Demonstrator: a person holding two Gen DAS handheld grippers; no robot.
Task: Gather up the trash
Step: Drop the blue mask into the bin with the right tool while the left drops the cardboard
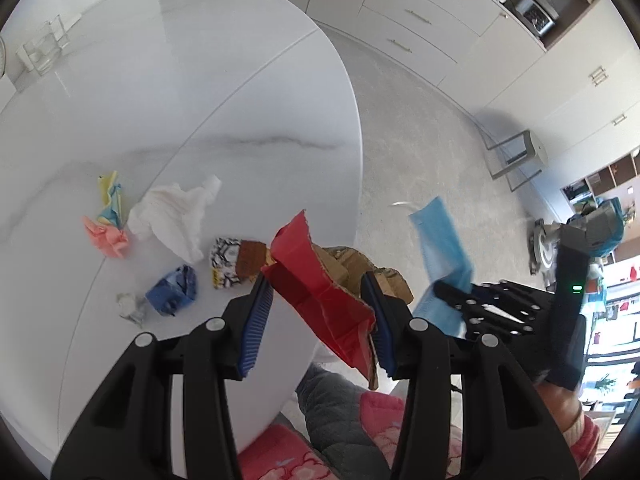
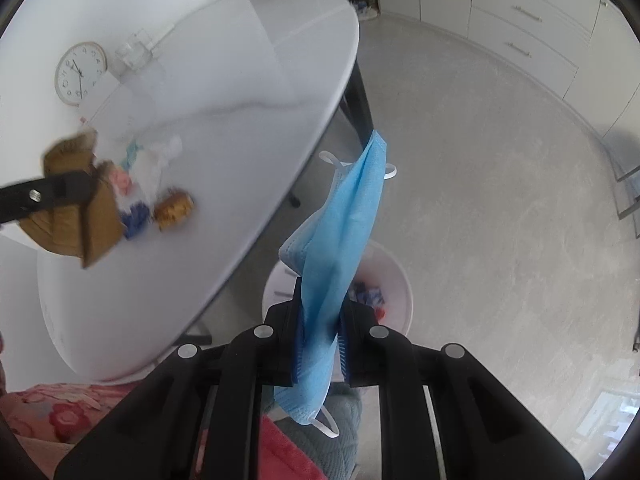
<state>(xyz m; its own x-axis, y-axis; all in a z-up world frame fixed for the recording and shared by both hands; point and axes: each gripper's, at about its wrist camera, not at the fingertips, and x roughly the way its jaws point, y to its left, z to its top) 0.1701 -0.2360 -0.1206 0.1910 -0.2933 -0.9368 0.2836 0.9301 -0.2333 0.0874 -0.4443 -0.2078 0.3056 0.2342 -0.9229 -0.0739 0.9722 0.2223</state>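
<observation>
Right wrist view puts my right gripper [image 2: 320,340], clamped on the blue face mask [image 2: 340,220], directly above the white bin [image 2: 400,280], while my left gripper [image 1: 316,320] grips the red carton [image 1: 320,288] farther left.

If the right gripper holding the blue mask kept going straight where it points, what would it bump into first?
Probably the round white bin on the floor: it lies just beyond the right gripper and its crumpled blue face mask, though depth is hard to judge.
</observation>
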